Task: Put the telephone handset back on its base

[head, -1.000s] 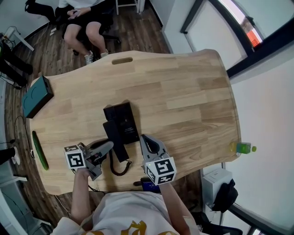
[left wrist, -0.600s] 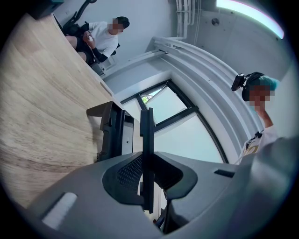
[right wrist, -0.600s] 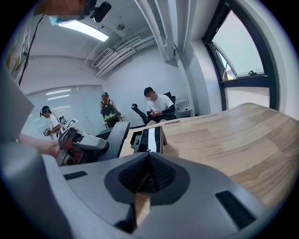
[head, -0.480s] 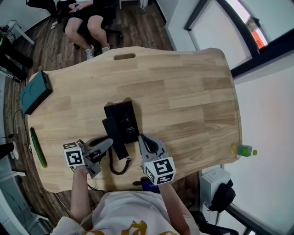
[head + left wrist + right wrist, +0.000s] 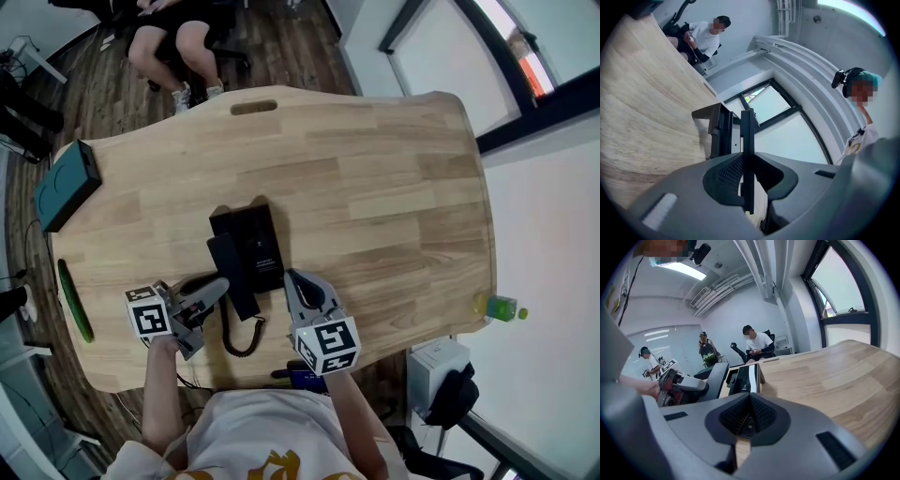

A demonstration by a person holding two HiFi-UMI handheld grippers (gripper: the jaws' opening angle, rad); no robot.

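Note:
The black telephone base [image 5: 258,234] sits mid-table. The black handset [image 5: 232,274] lies along the base's left side, its near end sticking out past the base's front edge. Its coiled cord [image 5: 246,343] curls toward the table's near edge. My left gripper [image 5: 221,285] points at the handset's left side with its tips right beside it. Its jaws are shut with nothing between them, and the phone [image 5: 718,133] shows just beyond them. My right gripper [image 5: 292,279] is shut and empty at the base's near right corner. In the right gripper view the base [image 5: 738,379] is straight ahead.
A teal box [image 5: 64,193] lies at the table's left edge, with a green strip [image 5: 71,302] nearer me on that edge. A green bottle [image 5: 497,307] stands past the right edge. A seated person [image 5: 178,42] is beyond the far end. The wooden table [image 5: 375,197] is bare on the right.
Only the head view has drifted a little. Both grippers, the handset and the base keep their places.

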